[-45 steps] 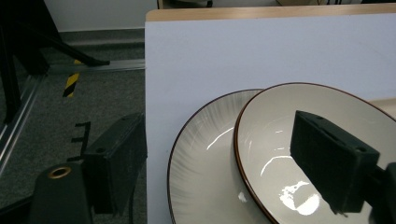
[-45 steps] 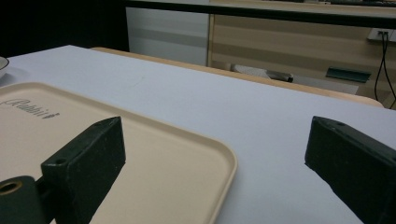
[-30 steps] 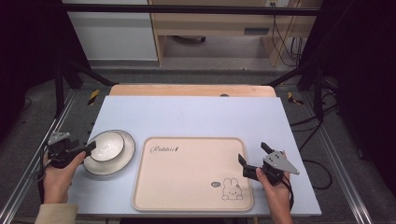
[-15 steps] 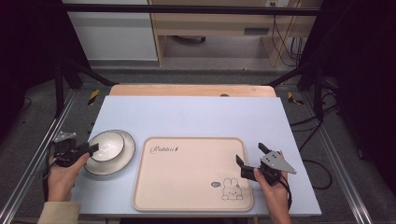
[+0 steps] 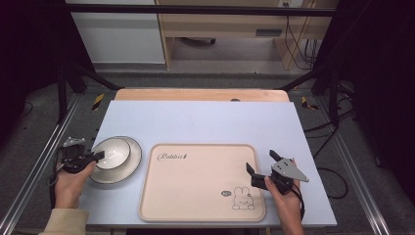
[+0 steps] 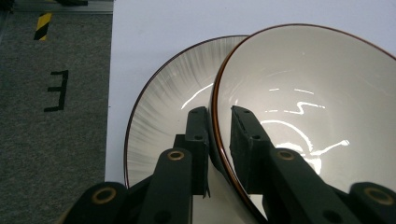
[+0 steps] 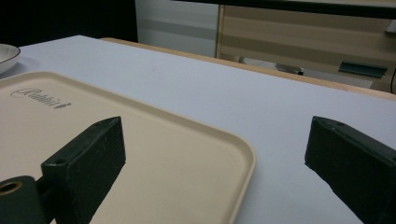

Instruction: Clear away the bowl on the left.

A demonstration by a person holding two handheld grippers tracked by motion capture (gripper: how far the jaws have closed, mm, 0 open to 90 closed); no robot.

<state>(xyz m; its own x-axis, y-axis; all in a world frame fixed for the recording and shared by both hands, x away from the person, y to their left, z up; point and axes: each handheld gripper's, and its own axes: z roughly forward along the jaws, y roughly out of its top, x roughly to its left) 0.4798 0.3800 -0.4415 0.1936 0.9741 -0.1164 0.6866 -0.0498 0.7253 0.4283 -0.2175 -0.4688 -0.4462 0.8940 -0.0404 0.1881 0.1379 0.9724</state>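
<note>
Two grippers low: left gripper (image 6: 219,128) pinching bowl (image 6: 317,107) rim, right gripper (image 7: 215,158) spread over tray (image 7: 140,154) edge.

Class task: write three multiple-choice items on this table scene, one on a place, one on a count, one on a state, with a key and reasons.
1. Where does the white ceramic bowl with a brown rim sit?
A. on the beige tray
B. on the white streaked plate
C. on the floor

2. How many rabbits are printed on the beige rectangular plastic tray?
A. one
B. two
C. four

3. How do the right gripper jaws stand?
A. shut on the tray
B. shut on the bowl
C. open

Key: B, the plate lies under the bowl; A, one rabbit at the tray's near right corner; C, the jaws stand wide apart over the tray edge.
</note>
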